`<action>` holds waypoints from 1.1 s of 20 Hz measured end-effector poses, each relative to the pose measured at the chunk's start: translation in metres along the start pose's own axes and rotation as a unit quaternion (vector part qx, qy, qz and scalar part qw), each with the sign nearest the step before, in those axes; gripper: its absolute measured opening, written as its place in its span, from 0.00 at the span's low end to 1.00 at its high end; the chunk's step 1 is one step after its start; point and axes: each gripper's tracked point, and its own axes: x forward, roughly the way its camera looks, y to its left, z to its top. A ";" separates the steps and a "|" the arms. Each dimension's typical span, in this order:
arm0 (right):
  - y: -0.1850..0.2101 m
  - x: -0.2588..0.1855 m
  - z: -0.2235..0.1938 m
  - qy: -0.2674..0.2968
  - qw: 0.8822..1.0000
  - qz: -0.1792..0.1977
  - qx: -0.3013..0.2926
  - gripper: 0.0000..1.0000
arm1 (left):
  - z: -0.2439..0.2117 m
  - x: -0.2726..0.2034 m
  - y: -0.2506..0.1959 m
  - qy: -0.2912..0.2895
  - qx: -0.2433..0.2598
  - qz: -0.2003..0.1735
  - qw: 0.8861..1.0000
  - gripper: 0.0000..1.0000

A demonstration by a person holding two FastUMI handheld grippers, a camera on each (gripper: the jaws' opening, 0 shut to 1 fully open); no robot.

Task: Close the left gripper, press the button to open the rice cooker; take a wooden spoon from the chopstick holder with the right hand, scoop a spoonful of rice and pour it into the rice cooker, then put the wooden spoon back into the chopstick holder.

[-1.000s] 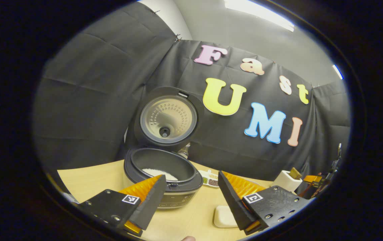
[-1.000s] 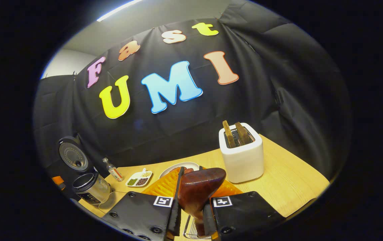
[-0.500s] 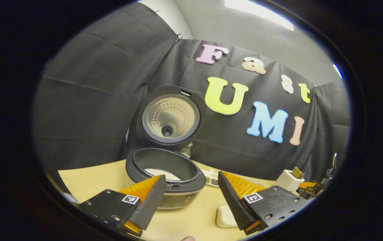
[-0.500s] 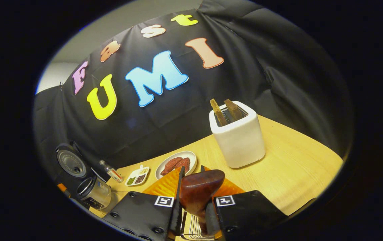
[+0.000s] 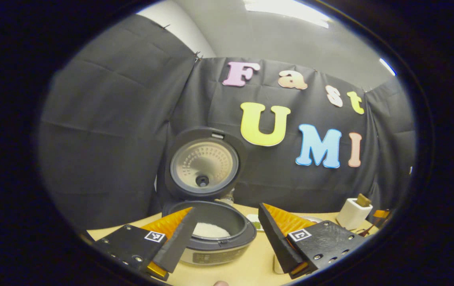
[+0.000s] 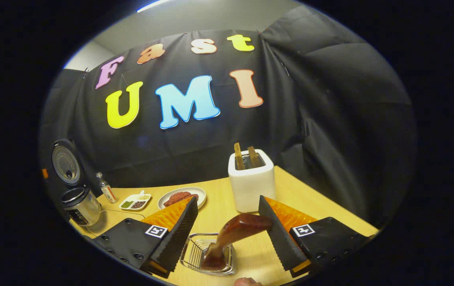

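1. A toaster (image 6: 250, 186) with two slices stands on the table (image 6: 322, 206) beyond the right gripper (image 6: 227, 230); a plate (image 6: 182, 196), a divided dish (image 6: 134, 202) and a small bottle (image 6: 107, 192) sit leftward.
2. The rice cooker (image 5: 215, 234) stands with its lid (image 5: 205, 163) up and rice (image 5: 209, 230) inside.
3. The wooden spoon (image 6: 230, 238) stands tilted in the wire chopstick holder (image 6: 207, 254), between spread jaws, its top against the right finger.
4. The left gripper (image 5: 227, 234) hovers before the cooker, jaws spread.
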 end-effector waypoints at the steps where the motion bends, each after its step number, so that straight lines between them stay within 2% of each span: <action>1: -0.006 -0.012 0.009 -0.019 1.000 -0.005 -0.005 0.98 | 0.013 0.008 0.000 -0.007 0.016 -0.002 1.000 0.96; 4: -0.008 -0.050 0.023 -0.069 0.998 0.000 -0.001 0.98 | 0.058 0.036 -0.008 -0.032 0.039 -0.017 0.999 0.96; 7: -0.017 -0.074 0.029 -0.095 0.995 -0.009 -0.004 0.98 | 0.088 0.080 -0.011 -0.046 0.066 -0.022 0.996 0.96; 9: -0.015 -0.085 0.028 -0.104 0.994 -0.004 -0.016 0.98 | 0.091 0.108 -0.002 -0.034 0.073 -0.006 0.997 0.96; 11: -0.012 -0.088 0.019 -0.098 0.995 -0.001 -0.031 0.98 | 0.101 0.130 0.000 -0.049 0.083 0.000 0.995 0.96; 14: -0.006 -0.087 0.009 -0.082 0.996 0.006 -0.044 0.98 | 0.124 0.162 0.020 -0.064 0.107 0.041 0.991 0.96; 15: -0.005 -0.089 0.009 -0.082 0.996 0.007 -0.041 0.98 | 0.133 0.172 0.030 -0.068 0.098 0.061 0.991 0.96; 17: 0.002 -0.090 0.010 -0.084 0.996 0.014 -0.024 0.98 | 0.147 0.196 0.039 -0.064 0.063 0.072 0.993 0.96; 18: 0.009 -0.091 0.010 -0.085 0.996 0.021 -0.016 0.93 | 0.152 0.209 0.046 -0.061 0.052 0.078 0.994 0.95; 19: 0.016 -0.090 0.009 -0.085 0.996 0.028 -0.014 0.93 | 0.153 0.222 0.049 -0.055 0.050 0.084 0.994 0.95; 20: 0.021 -0.090 0.010 -0.086 0.996 0.033 -0.019 0.92 | 0.151 0.235 0.051 -0.045 0.056 0.089 0.993 0.95; 21: 0.025 -0.089 0.011 -0.088 0.995 0.035 -0.027 0.98 | 0.145 0.247 0.052 -0.030 0.073 0.092 0.993 0.96; 22: 0.028 -0.089 0.012 -0.091 0.995 0.036 -0.034 0.98 | 0.136 0.256 0.053 -0.012 0.096 0.097 0.991 0.96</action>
